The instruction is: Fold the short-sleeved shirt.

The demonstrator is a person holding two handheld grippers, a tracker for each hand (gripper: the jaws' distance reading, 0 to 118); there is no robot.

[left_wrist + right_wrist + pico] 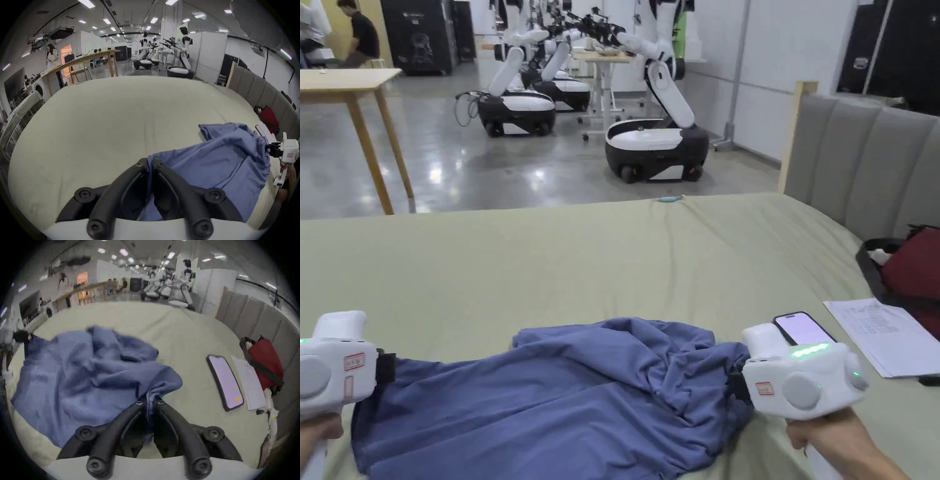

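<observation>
Pale green bedding (612, 262) covers a bed with a grey padded headboard (862, 162) at the right. One blue short-sleeved shirt (562, 400) lies crumpled at the near edge, its long axis running left to right between two grippers. Left gripper (150, 164): jaws narrowed, pinching the shirt's left edge. Right gripper (150, 401): jaws narrowed, pinching bunched fabric at the right end. The right gripper view shows the whole of one phone (224, 382), one paper sheet (248, 382) and one red bag (266, 363); the head view shows three wheeled robots (656, 144).
</observation>
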